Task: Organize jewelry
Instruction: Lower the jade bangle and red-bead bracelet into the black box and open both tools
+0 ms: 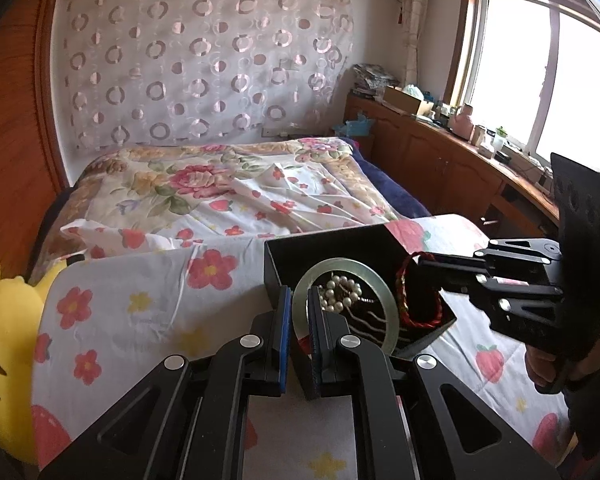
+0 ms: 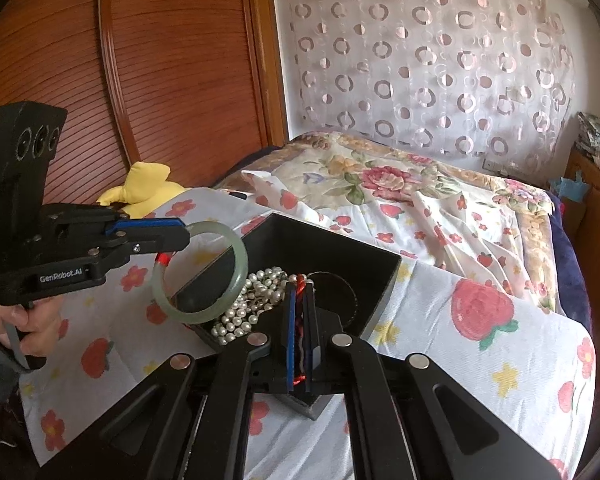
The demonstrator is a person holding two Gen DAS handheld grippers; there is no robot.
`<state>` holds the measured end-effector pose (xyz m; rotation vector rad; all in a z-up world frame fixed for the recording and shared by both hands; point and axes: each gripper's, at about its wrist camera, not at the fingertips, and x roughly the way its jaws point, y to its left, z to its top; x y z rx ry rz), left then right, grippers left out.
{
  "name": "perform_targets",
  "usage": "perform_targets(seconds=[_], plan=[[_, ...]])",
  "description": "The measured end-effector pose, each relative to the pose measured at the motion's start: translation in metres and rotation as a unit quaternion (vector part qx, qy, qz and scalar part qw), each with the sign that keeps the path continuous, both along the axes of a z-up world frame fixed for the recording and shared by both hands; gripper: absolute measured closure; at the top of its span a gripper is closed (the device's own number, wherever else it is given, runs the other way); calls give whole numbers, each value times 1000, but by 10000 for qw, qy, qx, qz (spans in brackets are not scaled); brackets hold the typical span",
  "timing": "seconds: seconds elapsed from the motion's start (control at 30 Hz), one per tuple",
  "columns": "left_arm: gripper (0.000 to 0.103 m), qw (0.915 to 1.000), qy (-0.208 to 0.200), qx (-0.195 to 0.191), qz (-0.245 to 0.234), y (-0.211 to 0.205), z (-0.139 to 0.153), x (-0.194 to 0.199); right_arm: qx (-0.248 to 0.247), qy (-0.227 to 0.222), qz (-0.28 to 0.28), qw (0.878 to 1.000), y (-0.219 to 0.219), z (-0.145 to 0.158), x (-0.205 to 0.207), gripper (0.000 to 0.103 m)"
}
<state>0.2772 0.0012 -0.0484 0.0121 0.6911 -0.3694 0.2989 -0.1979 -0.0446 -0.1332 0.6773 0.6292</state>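
Observation:
A black open box stands on a flower-print cloth on the bed. White pearls lie inside it. My left gripper is shut on a pale green jade bangle and holds it upright over the box's near edge. My right gripper is shut on a red woven cord bracelet and holds it over the box.
A yellow plush toy lies at the left of the cloth. A floral quilt covers the bed behind. A wooden wardrobe stands left; a cluttered wooden counter runs under the window at right.

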Motion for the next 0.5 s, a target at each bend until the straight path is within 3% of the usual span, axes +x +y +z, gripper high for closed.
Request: perform_targets(seconds=[0.07, 0.5], plan=[[95, 10000, -1, 8, -6, -3, 0, 6, 15, -14, -10, 10000, -2, 1, 0, 69], [95, 9999, 7, 109, -102, -27, -1, 37, 36, 12, -151, 9999, -22, 0, -2, 68]])
